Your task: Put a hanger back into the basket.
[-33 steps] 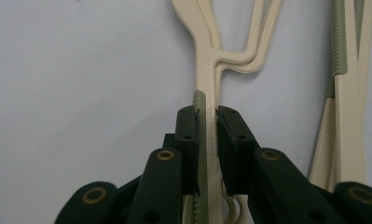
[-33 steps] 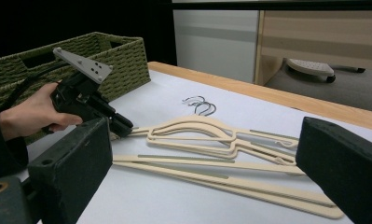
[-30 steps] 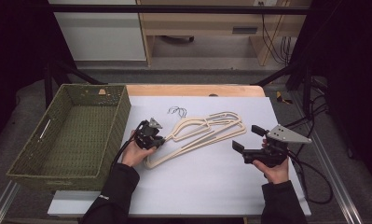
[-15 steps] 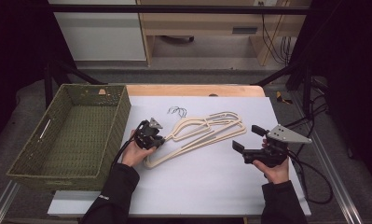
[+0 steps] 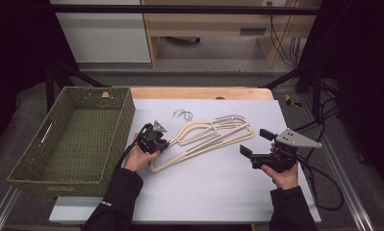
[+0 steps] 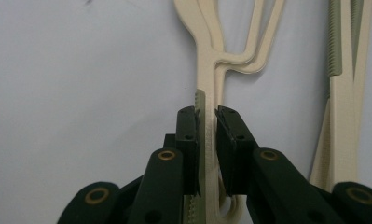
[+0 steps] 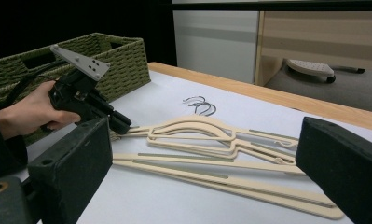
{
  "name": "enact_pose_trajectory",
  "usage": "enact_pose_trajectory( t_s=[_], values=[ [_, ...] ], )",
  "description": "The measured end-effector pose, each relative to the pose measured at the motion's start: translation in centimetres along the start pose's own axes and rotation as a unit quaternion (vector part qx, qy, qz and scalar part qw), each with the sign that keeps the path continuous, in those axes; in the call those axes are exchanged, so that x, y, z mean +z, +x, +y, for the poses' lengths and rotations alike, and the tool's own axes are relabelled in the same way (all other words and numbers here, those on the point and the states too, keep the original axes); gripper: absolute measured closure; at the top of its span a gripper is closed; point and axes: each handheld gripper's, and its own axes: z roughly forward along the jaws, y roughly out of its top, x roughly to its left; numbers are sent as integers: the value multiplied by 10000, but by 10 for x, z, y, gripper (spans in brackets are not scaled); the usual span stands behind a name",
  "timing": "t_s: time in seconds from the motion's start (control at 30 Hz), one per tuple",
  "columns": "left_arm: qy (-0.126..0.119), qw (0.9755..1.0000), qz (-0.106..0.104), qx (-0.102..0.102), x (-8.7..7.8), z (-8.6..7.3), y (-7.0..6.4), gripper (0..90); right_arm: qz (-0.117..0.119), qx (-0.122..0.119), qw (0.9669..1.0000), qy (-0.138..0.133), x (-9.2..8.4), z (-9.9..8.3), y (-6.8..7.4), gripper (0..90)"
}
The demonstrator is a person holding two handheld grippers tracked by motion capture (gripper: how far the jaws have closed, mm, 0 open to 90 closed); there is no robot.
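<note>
Several cream plastic hangers (image 5: 204,137) lie stacked on the white table top, their metal hooks (image 5: 182,114) pointing toward the far edge. My left gripper (image 5: 161,143) sits at the stack's left end, shut on the arm of one hanger (image 6: 207,60). In the left gripper view the two pads (image 6: 187,135) squeeze that arm and its green ribbed strip. My right gripper (image 5: 253,142) is held to the right of the stack, jaws wide open with nothing between them. It faces the hangers (image 7: 197,130) and the left gripper (image 7: 120,123).
A green woven basket (image 5: 127,108) stands at the table's left, close beside the left hand. The wooden table edge (image 5: 204,92) runs along the back. Cables trail off the right gripper toward the table's right side (image 5: 319,178).
</note>
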Motion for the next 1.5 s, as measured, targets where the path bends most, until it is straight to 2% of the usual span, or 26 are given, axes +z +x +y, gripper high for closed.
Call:
enact_pose_trajectory(
  t_s=[0.17, 0.27, 0.47, 0.7, 0.77, 0.87, 1.03, 1.07, 1.23, 1.27, 1.3, 1.33, 1.37, 1.4, 1.5],
  values=[
    [-110, 9999, -67, -10, -6, 1, 0, 792, 8, 10, 10000, -11, 0, 0, 0, 41],
    [-170, 9998, -98, 9, -12, 2, -8, 792, 4, 0, 10000, 1, 0, 0, 0, 41],
    [-51, 10000, -51, 36, -7, -5, -20, 791, 6, 1, 10000, -7, 0, 0, 0, 41],
    [-68, 9999, -114, -18, -4, -9, -20, 782, 11, 10, 10000, -4, 1, 0, 1, 41],
    [-103, 9997, -225, -54, 0, -8, -20, 722, 24, 15, 10000, -2, 1, 0, 1, 41],
    [-7, 9998, -196, -33, 6, -8, -21, 701, 32, -14, 10000, 4, 1, -1, 0, 41],
    [-11, 9996, -219, -171, 8, -9, -16, 777, 14, 9, 10000, -6, 0, 0, 0, 41],
    [-4, 9996, -200, -216, 7, -9, -16, 777, 16, 15, 10000, -9, 0, 0, 0, 41],
    [-153, 9998, -104, -73, 2, -8, -21, 792, 56, 31, 10000, -2, 3, -1, 2, 43],
    [-212, 9998, -21, 30, -5, -5, -24, 792, 52, -2, 10000, 46, 4, -1, 2, 43],
    [-212, 9998, -21, 30, -5, -5, -24, 793, 52, -2, 10000, 46, 4, -1, 2, 43],
    [-361, 9993, 99, 92, -11, -3, -30, 793, 89, 16, 9999, 69, 7, -2, 3, 45],
    [-361, 9993, 99, 92, -11, -3, -30, 793, 99, 28, 9999, 87, 8, -2, 4, 47],
    [-480, 9984, 226, 170, -19, -1, -36, 793, 134, 1, 9999, 109, 10, -2, 5, 48],
    [-562, 9978, 305, 180, -24, 0, -40, 794, 174, -6, 9997, 150, 16, -3, 7, 52]
  ],
)
